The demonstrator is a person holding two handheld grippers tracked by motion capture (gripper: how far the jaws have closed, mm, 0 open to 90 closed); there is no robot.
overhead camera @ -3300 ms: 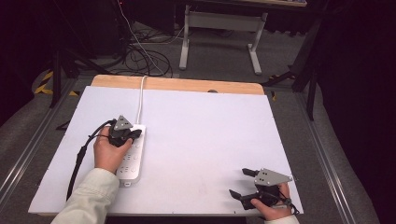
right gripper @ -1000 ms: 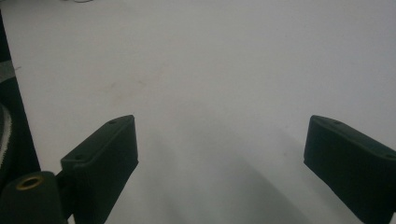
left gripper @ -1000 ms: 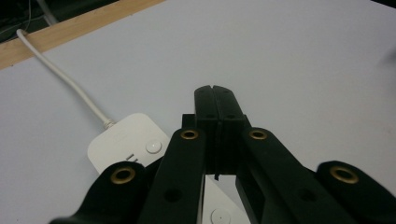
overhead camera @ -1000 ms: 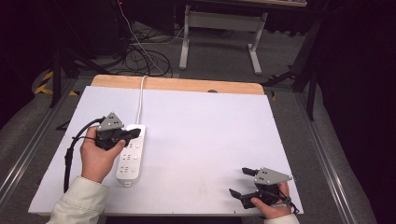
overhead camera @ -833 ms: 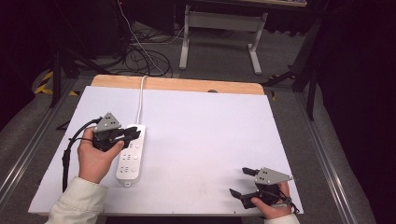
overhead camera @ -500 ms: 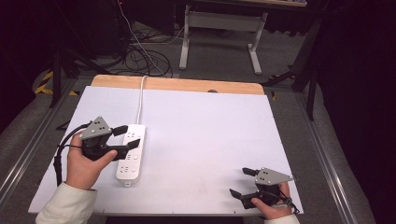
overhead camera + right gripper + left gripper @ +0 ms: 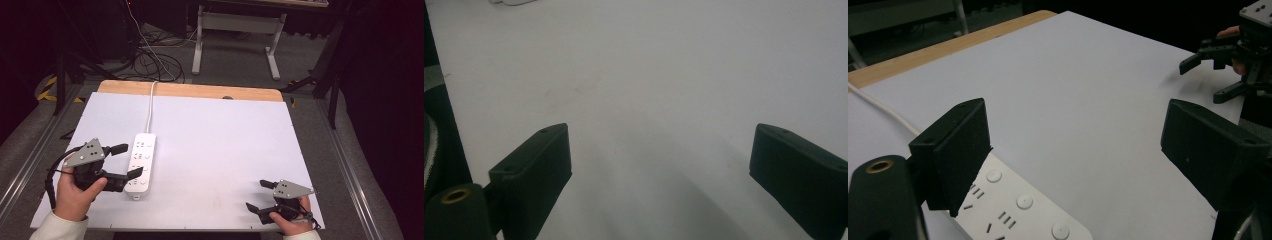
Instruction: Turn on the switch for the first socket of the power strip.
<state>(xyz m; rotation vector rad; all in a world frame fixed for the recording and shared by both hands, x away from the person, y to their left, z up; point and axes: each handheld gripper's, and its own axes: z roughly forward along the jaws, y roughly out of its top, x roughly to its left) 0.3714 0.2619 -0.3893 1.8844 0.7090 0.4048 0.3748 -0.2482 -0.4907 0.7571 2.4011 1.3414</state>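
A white power strip (image 7: 140, 163) lies lengthwise on the left half of the white tabletop (image 7: 225, 135), its cord (image 7: 149, 107) running off the far edge. My left gripper (image 7: 131, 160) hovers at the strip's left side, pointing right. Its jaws have just been opening and stand wide, with nothing between them. In the left gripper view the strip (image 7: 1018, 210), with its round buttons, sits low beside the left jaw, and my left gripper (image 7: 1078, 145) spans bare table. My right gripper (image 7: 255, 195) rests open at the near right corner. The right gripper view shows that gripper (image 7: 659, 165) empty.
A wooden strip (image 7: 200, 91) borders the table's far edge. Beyond it, a white desk frame (image 7: 235, 30) and loose cables (image 7: 150, 60) sit on the grey floor. The right gripper (image 7: 1220, 62) appears far off in the left gripper view.
The left gripper was shut over the power strip's upper part. It has since opened and drawn back toward the near left. The right gripper has stayed put.
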